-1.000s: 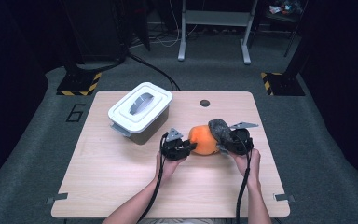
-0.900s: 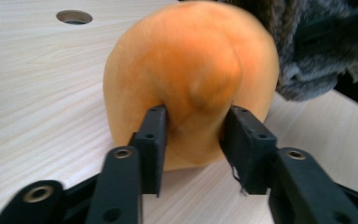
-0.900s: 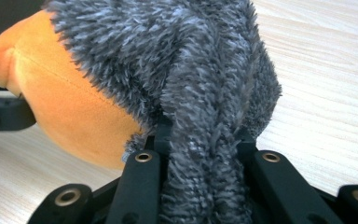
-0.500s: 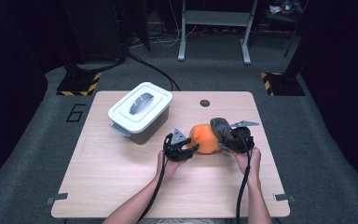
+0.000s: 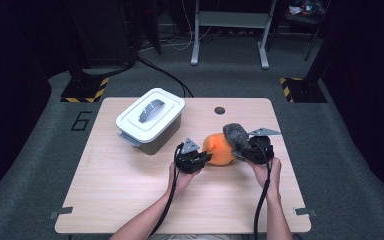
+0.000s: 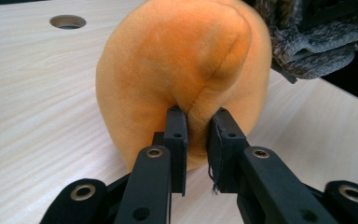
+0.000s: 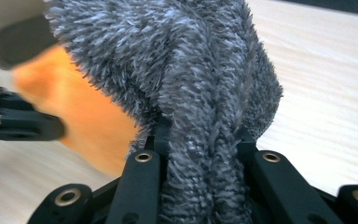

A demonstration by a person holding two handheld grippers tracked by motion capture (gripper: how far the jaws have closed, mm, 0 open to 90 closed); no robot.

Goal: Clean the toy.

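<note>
My left gripper [image 5: 204, 159] has just been closing, and now it pinches a fold of the orange plush toy [image 5: 219, 149] between its two black pads. My right gripper [image 5: 241, 150] squeezes a bunch of the toy's fuzzy grey part [image 5: 236, 134]. The soft toy sits on the wooden table [image 5: 130, 200], right between my two grippers and a little in front of my hands. Farther back on the left is a white box with a grey handle on its lid [image 5: 151, 116]. Behind the toy, near the table's far edge, is a small round hole [image 5: 219, 110].
</note>
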